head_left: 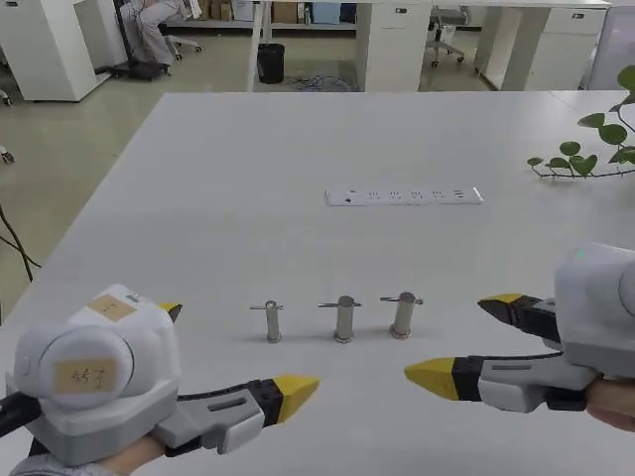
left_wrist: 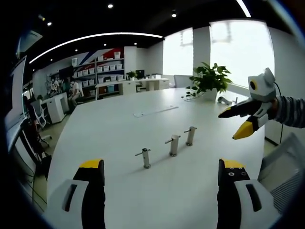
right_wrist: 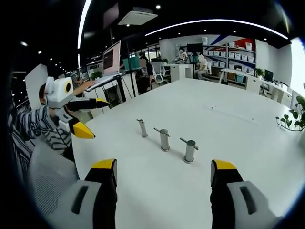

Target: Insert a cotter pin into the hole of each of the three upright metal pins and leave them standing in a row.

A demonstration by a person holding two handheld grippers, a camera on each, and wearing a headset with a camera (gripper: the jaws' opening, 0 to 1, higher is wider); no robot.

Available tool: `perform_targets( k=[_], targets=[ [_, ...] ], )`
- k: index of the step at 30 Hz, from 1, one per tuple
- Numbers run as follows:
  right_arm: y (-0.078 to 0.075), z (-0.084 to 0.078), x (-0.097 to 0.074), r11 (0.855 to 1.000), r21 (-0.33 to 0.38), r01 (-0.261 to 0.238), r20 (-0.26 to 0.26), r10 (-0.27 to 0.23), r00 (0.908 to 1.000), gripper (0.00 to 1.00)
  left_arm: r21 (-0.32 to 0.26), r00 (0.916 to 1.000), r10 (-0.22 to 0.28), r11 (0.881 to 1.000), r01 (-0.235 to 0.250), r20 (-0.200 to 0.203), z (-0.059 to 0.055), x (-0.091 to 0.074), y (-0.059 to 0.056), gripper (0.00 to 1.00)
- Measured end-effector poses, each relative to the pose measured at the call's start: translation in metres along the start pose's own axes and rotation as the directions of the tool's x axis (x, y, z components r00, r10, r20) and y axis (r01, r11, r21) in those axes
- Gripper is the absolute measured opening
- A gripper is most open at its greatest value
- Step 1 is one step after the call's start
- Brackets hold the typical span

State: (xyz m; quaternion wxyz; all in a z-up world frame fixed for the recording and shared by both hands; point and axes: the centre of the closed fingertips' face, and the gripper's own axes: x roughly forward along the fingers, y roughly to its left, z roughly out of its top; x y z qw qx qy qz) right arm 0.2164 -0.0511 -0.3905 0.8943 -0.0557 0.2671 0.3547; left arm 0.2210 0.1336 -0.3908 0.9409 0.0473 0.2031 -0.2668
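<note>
Pins [head_left: 344, 319] in a row just below frame centre, each crossed by a cotter pin [head_left: 332, 304].

In the head view the three upright pins stand on the white worktop [head_left: 198, 198], spaced left to right, each with a cotter pin sticking out sideways near its top. The left gripper [head_left: 238, 349] is at the lower left, its yellow-tipped fingers [head_left: 294, 388] spread wide and holding nothing. The right gripper [head_left: 458, 337] is at the lower right, its fingers [head_left: 433, 376] also apart and empty. Both are lower in the frame than the row and apart from it. A power strip [head_left: 404, 196] lies above the pins, and plant [head_left: 595, 149] leaves reach in at the right edge. In each gripper view the row is near the centre, above that gripper's own open fingers.
</note>
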Motion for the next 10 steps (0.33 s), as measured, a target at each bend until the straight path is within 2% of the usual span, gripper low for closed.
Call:
perform_targets(
  k=[7,10],
  targets=[
    [0.000,-0.005,-0.009,0.999,0.018,0.039,0.012,-0.039,0.9992,0.78,-0.018,0.9995,0.030,0.999,-0.030,0.009,0.003,-0.007,0.004,0.99],
    [-0.001,-0.015,-0.010,0.998,0.015,0.056,-0.015,-0.056,0.9983,0.77,-0.050,0.9997,0.025,0.998,-0.025,0.000,0.000,-0.011,0.003,0.98]
  ],
)
